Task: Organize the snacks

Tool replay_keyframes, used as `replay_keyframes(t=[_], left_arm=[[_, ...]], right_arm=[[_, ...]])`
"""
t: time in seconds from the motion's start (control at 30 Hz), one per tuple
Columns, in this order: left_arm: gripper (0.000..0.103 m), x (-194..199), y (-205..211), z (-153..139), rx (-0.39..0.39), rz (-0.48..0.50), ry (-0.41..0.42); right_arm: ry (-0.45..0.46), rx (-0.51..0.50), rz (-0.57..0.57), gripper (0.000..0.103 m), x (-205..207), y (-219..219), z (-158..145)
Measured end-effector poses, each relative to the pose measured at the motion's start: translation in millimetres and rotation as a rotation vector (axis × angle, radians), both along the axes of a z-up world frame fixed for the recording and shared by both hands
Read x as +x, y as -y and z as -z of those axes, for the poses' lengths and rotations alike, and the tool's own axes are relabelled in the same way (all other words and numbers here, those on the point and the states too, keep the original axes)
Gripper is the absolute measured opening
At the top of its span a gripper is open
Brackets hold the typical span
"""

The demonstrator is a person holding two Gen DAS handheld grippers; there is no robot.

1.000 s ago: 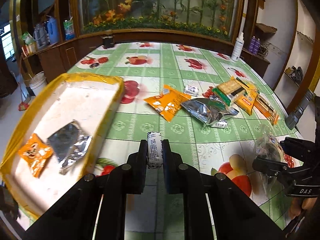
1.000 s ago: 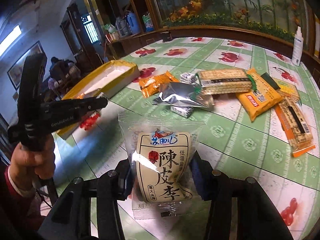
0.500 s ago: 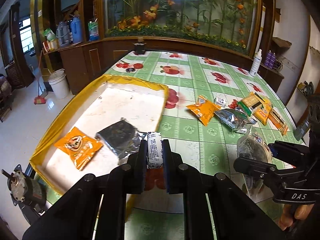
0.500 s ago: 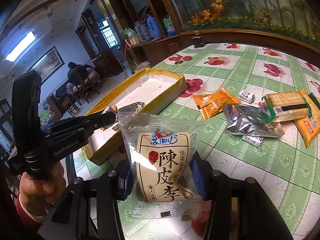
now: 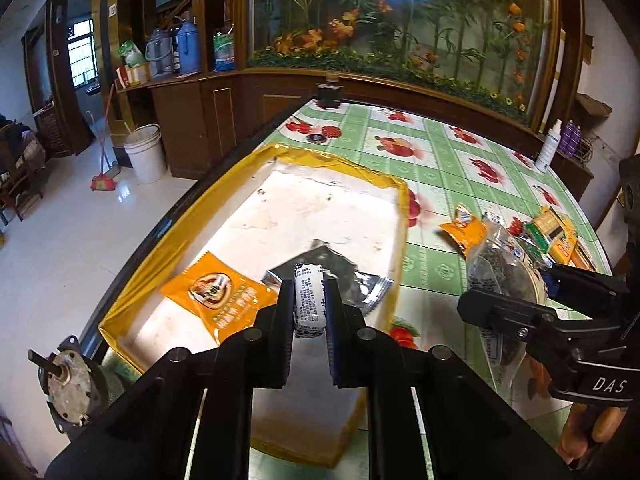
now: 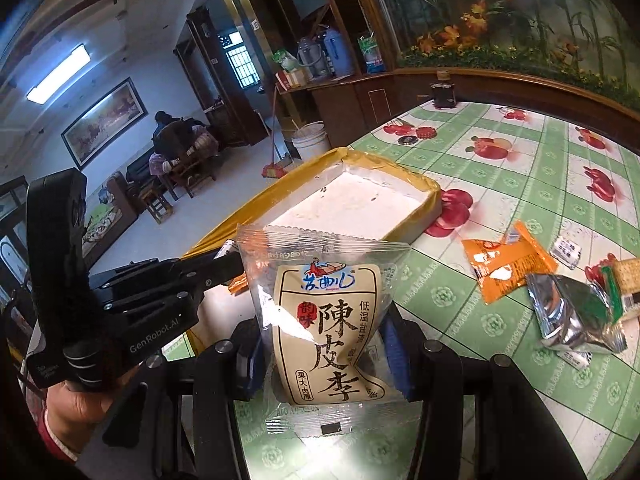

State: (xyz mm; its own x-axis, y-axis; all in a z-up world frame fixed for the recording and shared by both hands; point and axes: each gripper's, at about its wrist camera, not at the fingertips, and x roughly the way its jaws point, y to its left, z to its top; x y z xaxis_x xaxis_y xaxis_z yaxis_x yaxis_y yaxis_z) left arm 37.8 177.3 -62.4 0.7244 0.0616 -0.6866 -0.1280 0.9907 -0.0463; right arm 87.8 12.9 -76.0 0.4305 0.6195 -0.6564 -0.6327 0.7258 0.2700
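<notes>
My left fingers (image 5: pixel 310 300) pinched a small white wrapped candy roll (image 5: pixel 308 300) above the yellow-rimmed white tray (image 5: pixel 402 216), probably for dropping. My right fingers (image 6: pixel 326 350), part-open, clamped a clear plum-snack pouch (image 6: pixel 324 320) beside it.

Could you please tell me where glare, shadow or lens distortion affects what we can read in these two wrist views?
Left wrist view: fisheye bends the yellow-rimmed white tray and cabinet edges; window glare whitens the tiled floor; the small white printed candy stays sharp. Right wrist view: a glare streak crosses the clear plum snack bag, its print still legible; the crumpled silver foil packet shines; corners fall black.
</notes>
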Motion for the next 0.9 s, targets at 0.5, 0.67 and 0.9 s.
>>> replay_keyframes(t=[0.5,0.67,0.9], left_arm=[[0.012,46,-35,23,0.010,-0.043,-0.110],[0.012,54,-43,30,0.006,-0.062,-0.149],[0.012,60,-50,44,-0.006,-0.082,-0.203]], right_arm=[[0.004,-0.037,0.005,0.050,61,-70,5],[-0.009,-0.067,0.001,0.050,80,-88,16],[-0.003,-0.110,0.003,0.050,93,-101,28]])
